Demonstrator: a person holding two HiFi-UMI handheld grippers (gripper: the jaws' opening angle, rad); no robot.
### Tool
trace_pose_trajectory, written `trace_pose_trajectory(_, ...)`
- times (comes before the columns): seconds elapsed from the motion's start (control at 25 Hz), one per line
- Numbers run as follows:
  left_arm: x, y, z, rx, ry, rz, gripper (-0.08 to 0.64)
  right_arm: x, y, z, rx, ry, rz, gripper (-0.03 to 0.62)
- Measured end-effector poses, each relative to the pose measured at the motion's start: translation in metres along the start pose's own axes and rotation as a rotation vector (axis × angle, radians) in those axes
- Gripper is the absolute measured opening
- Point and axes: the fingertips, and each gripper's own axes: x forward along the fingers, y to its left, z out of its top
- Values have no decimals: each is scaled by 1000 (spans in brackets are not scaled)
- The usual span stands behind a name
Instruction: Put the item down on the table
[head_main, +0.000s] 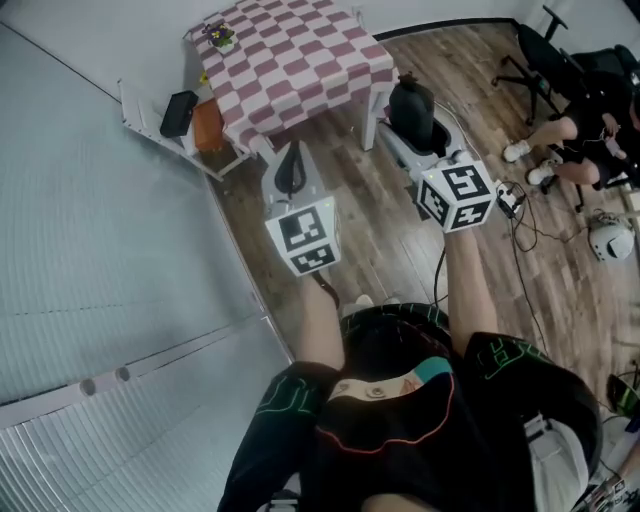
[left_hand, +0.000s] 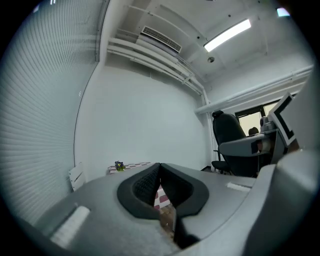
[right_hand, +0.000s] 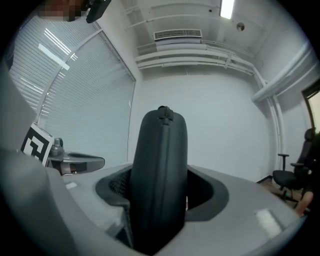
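The right gripper (right_hand: 159, 197) pinches the dark zippered case (right_hand: 160, 150) upright, well apart from the checkered table (head_main: 300, 60), probably for carrying it there, while the left gripper (left_hand: 160, 186) is pressed together, empty.

The head camera looks steeply down from above the person onto both grippers, with the checked table (head_main: 300, 60) far ahead. The left gripper (head_main: 291, 168) camera rides just behind its jaws and faces that far table, the right gripper (head_main: 415, 128) at its right. The right gripper's camera tilts upward, with the black case (right_hand: 159, 165) close before it.
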Motion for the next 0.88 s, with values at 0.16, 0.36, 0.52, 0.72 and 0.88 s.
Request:
trace_pose_trajectory(0.16, -8, 4, 5, -9, -12, 14, 9, -7, 4, 3, -7, -6, 3, 287)
trace_pose_trajectory(0.36, -15, -3, 12, -2, -33, -3, 9, -18, 4, 10, -5, -19, -3, 287)
trace_pose_trajectory(0.52, -21, -2, 16, -10, -42, -7, 9, -23, 9, 11, -11, -19, -4, 287)
trace_pose_trajectory(0.72, -31, 5, 17, -30, -57, 3, 9, -28, 17, 18, -25, -29, 0, 287)
trace_pose_trajectory(0.88, -39, 9, 24, -25, -68, 6, 9, -33, 24, 19, -24, -25, -2, 287)
